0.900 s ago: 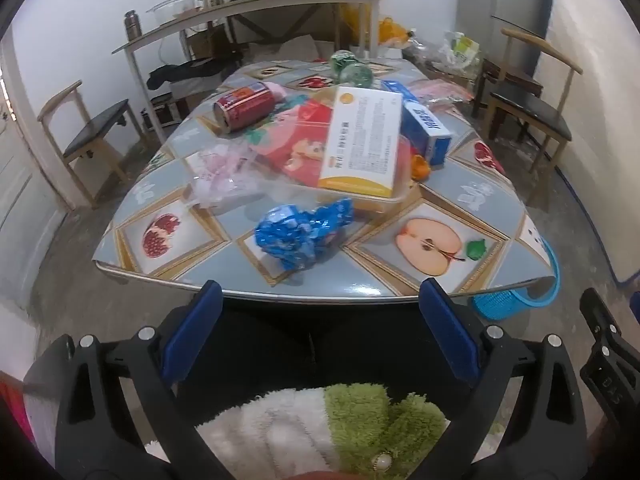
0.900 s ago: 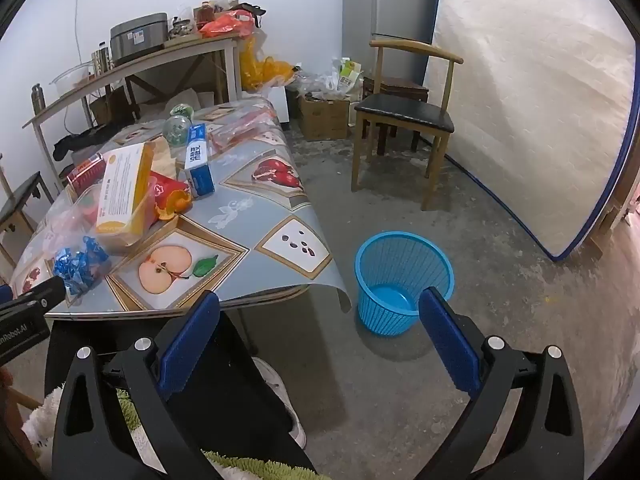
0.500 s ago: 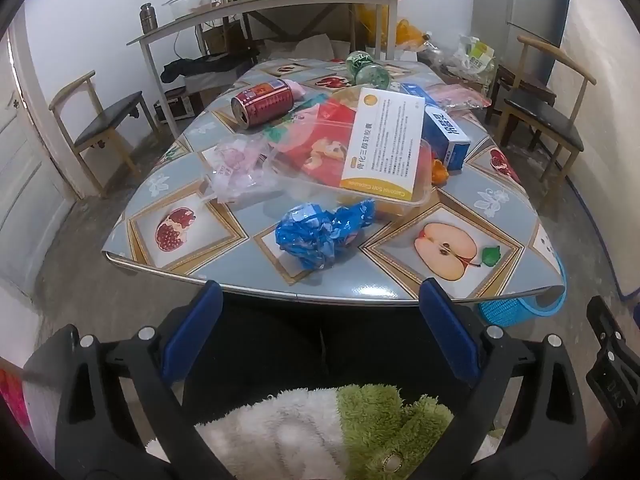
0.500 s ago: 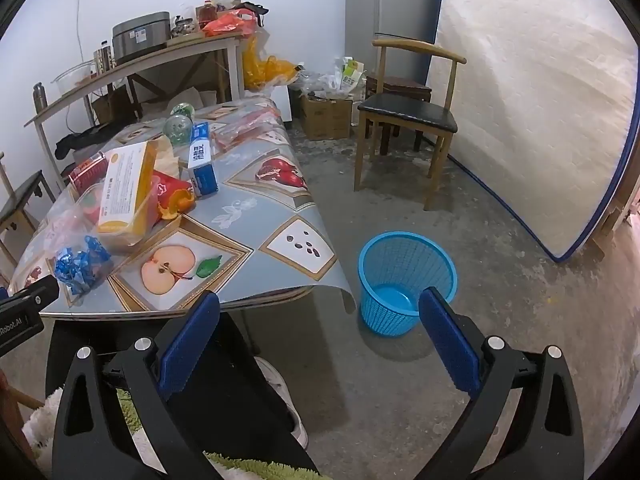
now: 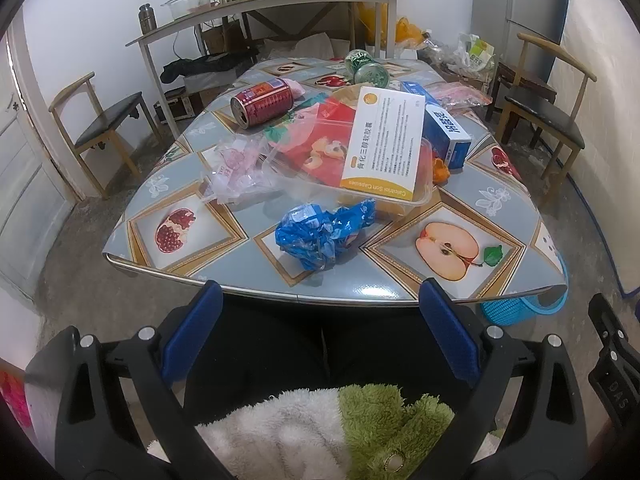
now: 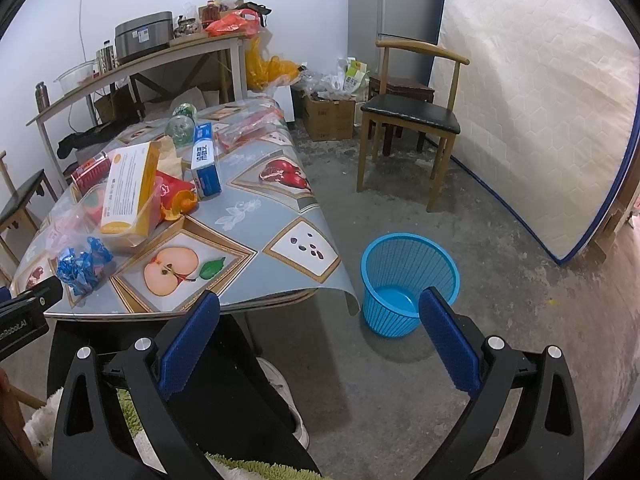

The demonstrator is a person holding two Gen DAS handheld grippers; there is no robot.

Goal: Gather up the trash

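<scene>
Trash covered the glossy fruit-print table (image 5: 224,236): a crumpled blue foil wrapper (image 5: 324,232) near the front edge, a red can (image 5: 262,102) on its side, a flat white-and-yellow box (image 5: 386,142). Both grippers, left (image 5: 320,332) and right (image 6: 318,334), had fingers spread wide, holding nothing. A blue mesh basket (image 6: 410,282) stood on the concrete floor.

Glossy crinkled blue foil wrapper (image 5: 324,234) on smooth shiny tablecloth (image 5: 400,280); blue plastic mesh basket (image 6: 408,280) on rough concrete floor (image 6: 500,280).

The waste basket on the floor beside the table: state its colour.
The waste basket is bright blue plastic with slatted sides; the right wrist view shows it best.
</scene>
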